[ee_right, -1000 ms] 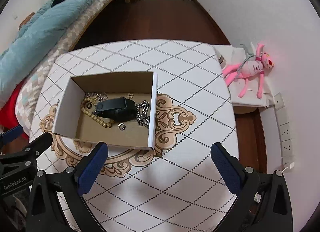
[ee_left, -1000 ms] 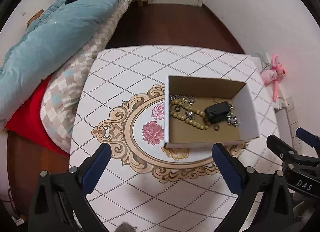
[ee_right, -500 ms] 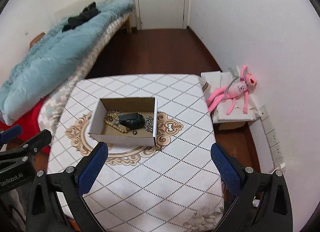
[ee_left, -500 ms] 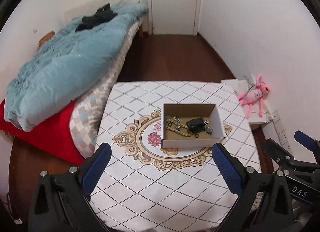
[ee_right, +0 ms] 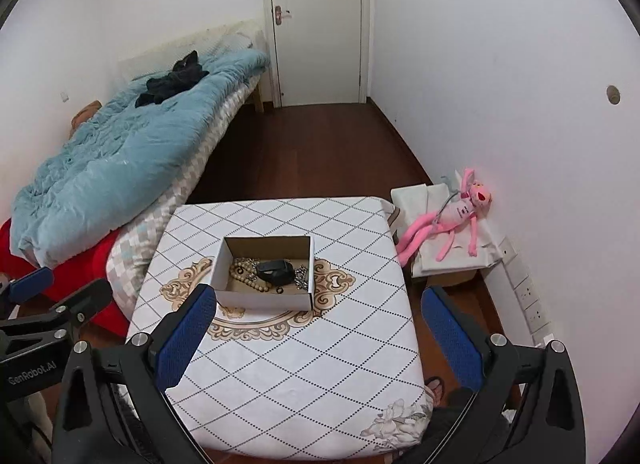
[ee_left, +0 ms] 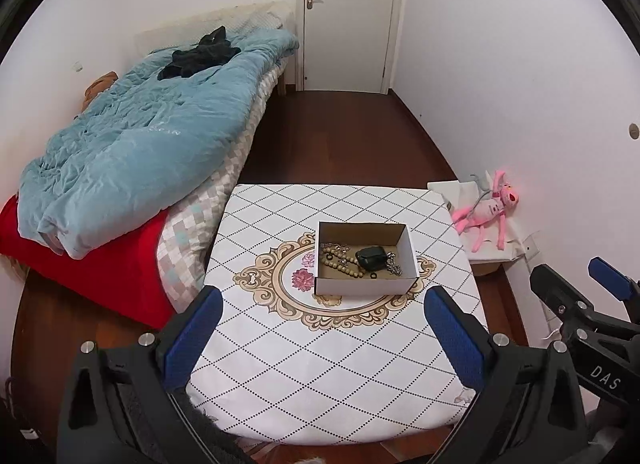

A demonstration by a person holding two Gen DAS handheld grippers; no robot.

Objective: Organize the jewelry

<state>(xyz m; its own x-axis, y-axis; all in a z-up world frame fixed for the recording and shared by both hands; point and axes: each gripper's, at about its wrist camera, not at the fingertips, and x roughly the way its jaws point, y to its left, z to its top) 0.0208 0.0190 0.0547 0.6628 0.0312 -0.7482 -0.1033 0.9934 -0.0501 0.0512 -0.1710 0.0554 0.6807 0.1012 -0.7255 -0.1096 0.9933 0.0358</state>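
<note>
An open cardboard box [ee_left: 366, 284] [ee_right: 262, 298] sits on the table's patterned cloth [ee_left: 320, 360] [ee_right: 296, 364]. Inside lie a beaded bracelet [ee_left: 340, 262] [ee_right: 244, 278], a black watch-like item [ee_left: 371, 256] [ee_right: 276, 270], silver chains [ee_left: 394, 267] [ee_right: 301, 279] and a small ring [ee_left: 374, 275]. My left gripper [ee_left: 322, 336] is open and empty, held high above the table's near edge. My right gripper [ee_right: 320, 336] is open and empty, also held high and back from the box. Each gripper shows at the edge of the other's view.
A bed with a blue quilt [ee_left: 136, 143] [ee_right: 120, 155] and a red blanket [ee_left: 100, 264] stands left of the table. A pink plush toy [ee_left: 486, 209] [ee_right: 452, 217] lies on a low white stand by the right wall. A closed door [ee_left: 346, 15] is at the far end.
Both grippers have pulled up and back from the box, so it looks much smaller and the whole room shows. Both stay open and empty. The box contents have not moved.
</note>
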